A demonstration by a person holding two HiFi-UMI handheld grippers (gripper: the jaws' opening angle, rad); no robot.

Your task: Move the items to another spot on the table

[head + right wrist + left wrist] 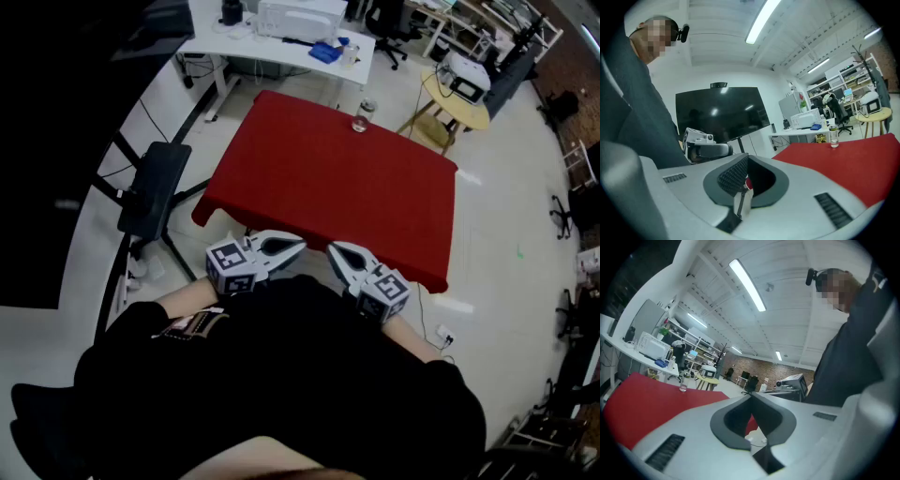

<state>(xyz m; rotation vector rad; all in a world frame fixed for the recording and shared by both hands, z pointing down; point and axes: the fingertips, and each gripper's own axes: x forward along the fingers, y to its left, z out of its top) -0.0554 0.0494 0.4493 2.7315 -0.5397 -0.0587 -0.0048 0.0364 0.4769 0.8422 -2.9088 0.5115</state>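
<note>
Currently, a person in dark clothing is holding two tools close to the body at the near edge of a red desk (328,187). The left hand-held gripper (295,247) and the right hand-held gripper (334,249) are both showing jaws together, gripping nothing. A small clear glass (362,116) is standing upright at the desk's far edge, well apart from both.

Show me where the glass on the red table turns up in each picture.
Head view: glass upper middle, at the red table's far edge.
Left gripper view: glass at left, about mid-height.
Right gripper view: glass at right, about mid-height.
Shared landmark: the red table.
</note>
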